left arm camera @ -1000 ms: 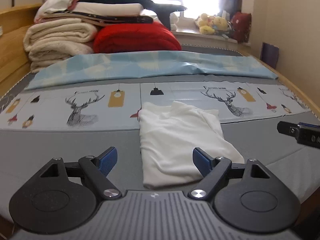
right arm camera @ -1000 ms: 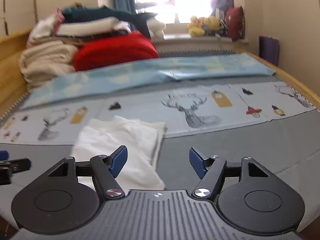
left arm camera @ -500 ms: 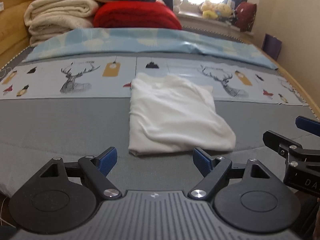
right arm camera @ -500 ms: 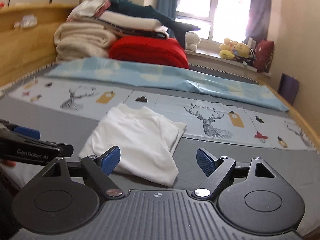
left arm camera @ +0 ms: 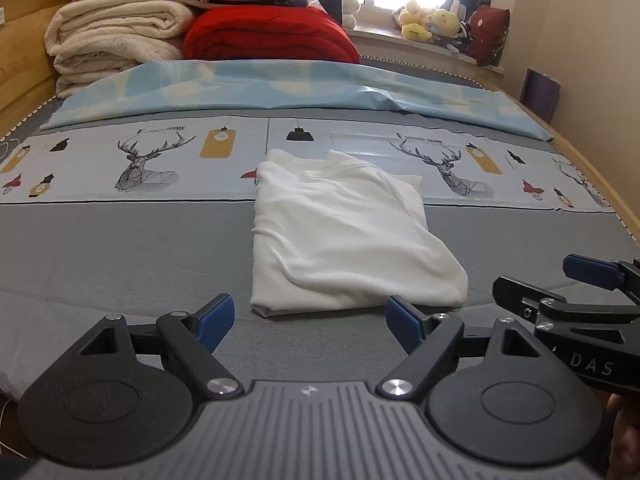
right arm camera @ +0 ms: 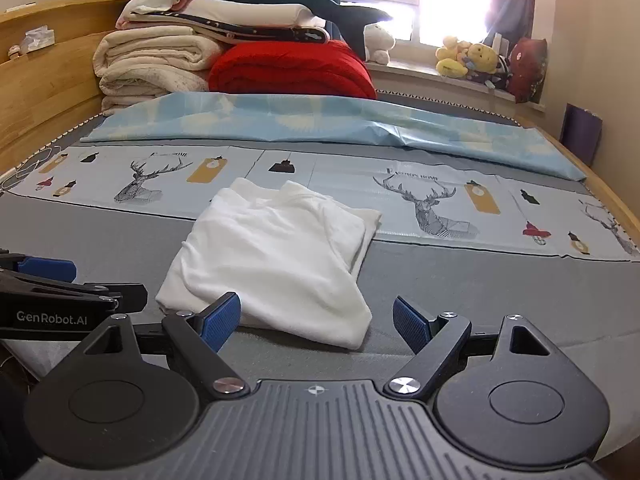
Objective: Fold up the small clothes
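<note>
A white garment (left arm camera: 352, 232) lies folded into a rough rectangle on the grey bed cover (left arm camera: 120, 248), its collar end toward the deer-print strip. My left gripper (left arm camera: 310, 318) stands open just short of the garment's near edge, with nothing between its blue pads. In the right wrist view the same white garment (right arm camera: 276, 256) sits a little left of centre. My right gripper (right arm camera: 316, 320) is open, and the garment's near right corner lies between its fingers without the pads pressing on it. Each gripper shows in the other's view: the right gripper (left arm camera: 592, 280) and the left gripper (right arm camera: 60, 280).
Folded cream blankets (left arm camera: 116, 32) and a red quilt (left arm camera: 272, 36) are stacked at the bed's head. A light blue sheet (left arm camera: 280, 88) and a deer-print strip (left arm camera: 152, 160) run across behind the garment. A wooden bed edge (left arm camera: 628, 216) runs on the right, and plush toys (right arm camera: 468, 58) sit on the windowsill.
Both grippers have come down toward the garment's near edge. The right gripper has entered the left view's right side, levelled out, and its jaws stand a little wider.
</note>
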Demonstrator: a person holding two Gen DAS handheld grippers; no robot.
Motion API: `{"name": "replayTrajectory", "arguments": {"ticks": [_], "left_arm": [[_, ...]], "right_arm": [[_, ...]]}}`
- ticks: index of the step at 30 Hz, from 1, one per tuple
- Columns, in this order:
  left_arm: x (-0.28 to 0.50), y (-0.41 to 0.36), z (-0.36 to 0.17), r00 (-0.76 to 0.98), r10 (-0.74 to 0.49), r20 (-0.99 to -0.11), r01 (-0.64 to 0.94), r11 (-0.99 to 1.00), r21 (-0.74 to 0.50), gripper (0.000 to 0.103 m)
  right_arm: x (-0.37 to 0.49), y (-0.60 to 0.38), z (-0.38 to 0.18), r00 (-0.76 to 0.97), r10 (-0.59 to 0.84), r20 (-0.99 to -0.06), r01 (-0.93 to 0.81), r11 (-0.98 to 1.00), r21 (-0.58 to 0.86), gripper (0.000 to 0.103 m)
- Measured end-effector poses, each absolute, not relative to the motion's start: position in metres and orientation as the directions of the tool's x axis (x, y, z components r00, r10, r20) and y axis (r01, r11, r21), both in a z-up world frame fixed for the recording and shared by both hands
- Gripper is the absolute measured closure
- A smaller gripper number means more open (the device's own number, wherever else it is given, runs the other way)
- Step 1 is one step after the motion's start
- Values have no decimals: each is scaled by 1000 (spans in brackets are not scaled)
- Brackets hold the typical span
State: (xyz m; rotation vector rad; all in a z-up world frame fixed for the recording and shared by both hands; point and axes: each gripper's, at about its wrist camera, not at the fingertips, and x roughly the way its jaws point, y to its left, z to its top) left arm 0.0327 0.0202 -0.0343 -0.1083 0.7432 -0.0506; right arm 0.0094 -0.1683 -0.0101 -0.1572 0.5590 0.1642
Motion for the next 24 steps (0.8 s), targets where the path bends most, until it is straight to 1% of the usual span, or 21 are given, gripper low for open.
{"name": "replayTrajectory", "arguments": {"ticks": [24], "left_arm": [[34,17,-35,738,-102,-667,25,992,-124,16]], "right_arm": [[10,-168,-12,824,126,-552,-220,970,-107,18]]}}
